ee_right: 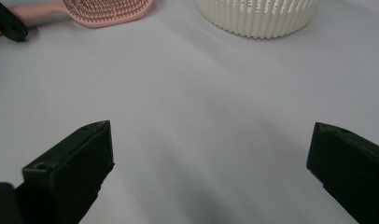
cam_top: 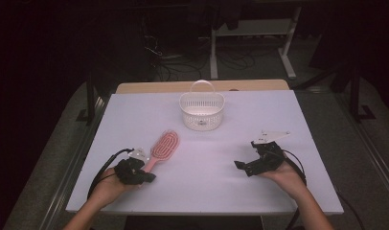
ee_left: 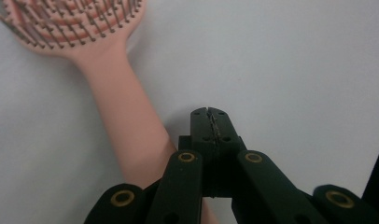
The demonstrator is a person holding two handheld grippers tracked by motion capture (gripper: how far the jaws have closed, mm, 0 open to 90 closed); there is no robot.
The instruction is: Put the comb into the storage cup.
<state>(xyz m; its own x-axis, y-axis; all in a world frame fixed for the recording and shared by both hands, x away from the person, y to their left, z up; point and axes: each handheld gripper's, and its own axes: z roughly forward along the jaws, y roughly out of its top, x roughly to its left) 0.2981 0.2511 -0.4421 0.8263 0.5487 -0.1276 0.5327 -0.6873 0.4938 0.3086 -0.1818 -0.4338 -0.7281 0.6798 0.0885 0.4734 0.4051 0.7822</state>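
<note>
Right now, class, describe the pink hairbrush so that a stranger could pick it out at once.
On the white table, look at the near left part, in front of the white slatted plastic basket. The pink plastic hairbrush lies flat there, bristles up, its handle beside the shut left gripper. It is the table's one pink, long-handled thing.

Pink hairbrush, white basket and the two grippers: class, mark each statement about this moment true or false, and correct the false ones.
1. The pink hairbrush lies inside the white basket. False: it lies on the table, apart from the basket.
2. The left gripper has its jaws closed with nothing between them. True.
3. The right gripper grips the hairbrush handle. False: its jaws stand wide apart over bare table.
4. The hairbrush handle lies beside the left gripper's jaws. True.
5. The basket has a handle. True.
</note>
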